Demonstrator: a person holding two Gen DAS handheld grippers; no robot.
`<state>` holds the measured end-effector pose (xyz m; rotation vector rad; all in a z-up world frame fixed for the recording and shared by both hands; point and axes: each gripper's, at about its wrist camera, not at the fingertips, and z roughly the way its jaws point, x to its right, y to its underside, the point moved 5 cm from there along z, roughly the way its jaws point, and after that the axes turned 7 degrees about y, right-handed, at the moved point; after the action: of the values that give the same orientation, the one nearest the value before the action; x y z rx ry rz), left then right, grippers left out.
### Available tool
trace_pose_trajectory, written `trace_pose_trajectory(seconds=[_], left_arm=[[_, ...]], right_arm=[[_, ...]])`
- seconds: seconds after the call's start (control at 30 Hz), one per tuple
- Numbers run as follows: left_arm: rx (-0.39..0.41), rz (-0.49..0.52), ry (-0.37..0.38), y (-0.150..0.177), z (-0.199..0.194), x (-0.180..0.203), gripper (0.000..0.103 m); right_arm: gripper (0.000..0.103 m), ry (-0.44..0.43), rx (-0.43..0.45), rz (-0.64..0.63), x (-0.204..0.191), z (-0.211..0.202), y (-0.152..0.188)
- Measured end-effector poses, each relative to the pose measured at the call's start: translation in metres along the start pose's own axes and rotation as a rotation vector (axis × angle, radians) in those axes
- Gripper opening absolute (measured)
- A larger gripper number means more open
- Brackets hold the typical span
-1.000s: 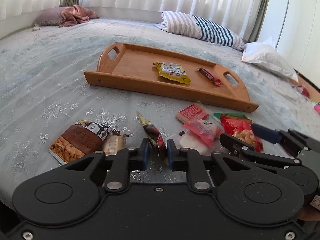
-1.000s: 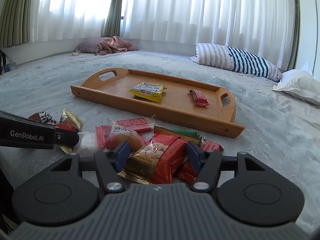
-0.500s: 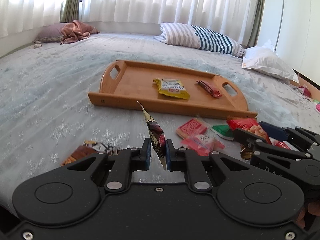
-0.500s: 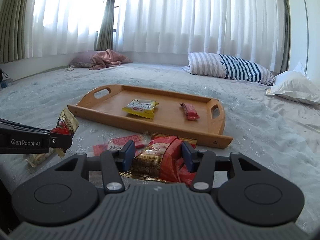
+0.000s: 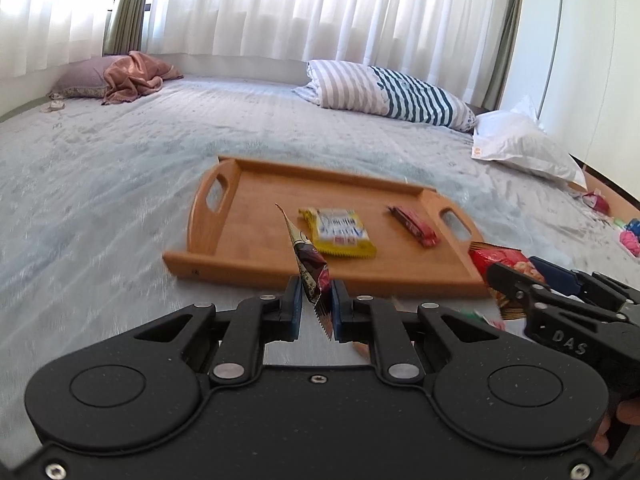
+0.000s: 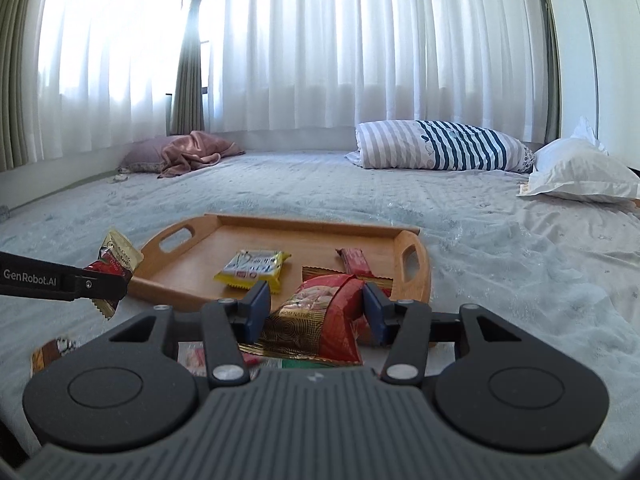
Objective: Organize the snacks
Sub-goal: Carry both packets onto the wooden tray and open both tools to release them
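A wooden tray [image 5: 248, 236] [image 6: 192, 264] lies on the bed and holds a yellow snack packet [image 5: 340, 232] [image 6: 254, 266] and a red bar [image 5: 414, 226] [image 6: 356, 260]. My left gripper [image 5: 314, 300] is shut on a thin gold and red packet [image 5: 308, 264] [image 6: 114, 260], held in the air before the tray's near edge. My right gripper [image 6: 314, 310] is shut on a red and gold snack bag [image 6: 320, 320] [image 5: 500, 264], lifted near the tray's right end.
Loose snacks stay on the bed below the grippers [image 6: 52, 352] [image 5: 480, 318]. A striped pillow [image 5: 384, 92], a white pillow [image 5: 520, 144] and a pink blanket [image 5: 132, 74] lie at the far side. Small items sit at the right bed edge [image 5: 628, 236].
Both grippers have lifted their packets off the bed and moved forward toward the tray. The snack pile has dropped out of sight below them.
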<state>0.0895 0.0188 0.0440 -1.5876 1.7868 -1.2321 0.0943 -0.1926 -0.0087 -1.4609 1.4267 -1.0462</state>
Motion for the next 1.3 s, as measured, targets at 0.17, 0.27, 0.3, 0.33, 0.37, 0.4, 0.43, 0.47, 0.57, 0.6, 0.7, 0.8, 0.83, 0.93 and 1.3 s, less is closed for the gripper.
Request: trace_pose_trajectory(seconds=[0.17, 0.27, 0.3, 0.33, 0.37, 0.4, 0.43, 0.47, 0.57, 0.6, 0.7, 0.8, 0.83, 0.93, 1.3], left_arm=[[0.003, 0.002, 0.006, -0.021, 0.014, -0.009, 0.014], [-0.003, -0.02, 0.018, -0.032, 0.025, -0.015, 0.014], [-0.009, -0.027, 0.024, -0.035, 0.029, -0.017, 0.014], [-0.016, -0.032, 0.031, -0.037, 0.034, -0.019, 0.014], [-0.023, -0.035, 0.036, -0.04, 0.04, -0.021, 0.014], [-0.032, -0.035, 0.04, -0.042, 0.046, -0.021, 0.014], [-0.04, -0.037, 0.043, -0.045, 0.052, -0.023, 0.014], [-0.047, -0.043, 0.049, -0.047, 0.058, -0.024, 0.014], [-0.063, -0.074, 0.069, -0.054, 0.076, -0.03, 0.014], [-0.067, -0.08, 0.074, -0.057, 0.083, -0.031, 0.014], [-0.083, -0.08, 0.063, -0.063, 0.102, -0.036, 0.014], [-0.107, -0.085, 0.062, -0.066, 0.121, -0.041, 0.014], [-0.115, -0.091, 0.063, -0.067, 0.127, -0.043, 0.014], [-0.134, -0.099, 0.057, -0.067, 0.143, -0.049, 0.014], [-0.158, -0.104, 0.068, -0.062, 0.174, -0.055, 0.014]], right_arm=[[0.054, 0.007, 0.005, 0.005, 0.009, 0.019, -0.014], [0.054, -0.012, -0.006, 0.029, 0.011, 0.033, -0.021], [0.054, -0.016, -0.01, 0.034, 0.012, 0.039, -0.024], [0.054, -0.023, -0.01, 0.035, 0.012, 0.044, -0.027], [0.054, -0.03, -0.006, 0.033, 0.011, 0.049, -0.03], [0.054, -0.035, -0.005, 0.029, 0.01, 0.054, -0.033], [0.054, -0.041, -0.009, 0.025, 0.009, 0.06, -0.036], [0.054, -0.049, -0.02, 0.029, 0.008, 0.067, -0.038], [0.054, -0.086, -0.076, 0.073, 0.008, 0.092, -0.042], [0.054, -0.098, -0.091, 0.086, 0.008, 0.1, -0.043], [0.054, -0.124, -0.123, 0.102, 0.005, 0.122, -0.042], [0.054, -0.146, -0.14, 0.102, 0.0, 0.14, -0.04], [0.054, -0.148, -0.146, 0.101, -0.002, 0.145, -0.04], [0.054, -0.136, -0.17, 0.108, -0.005, 0.162, -0.037], [0.054, -0.123, -0.217, 0.104, -0.016, 0.186, -0.025]])
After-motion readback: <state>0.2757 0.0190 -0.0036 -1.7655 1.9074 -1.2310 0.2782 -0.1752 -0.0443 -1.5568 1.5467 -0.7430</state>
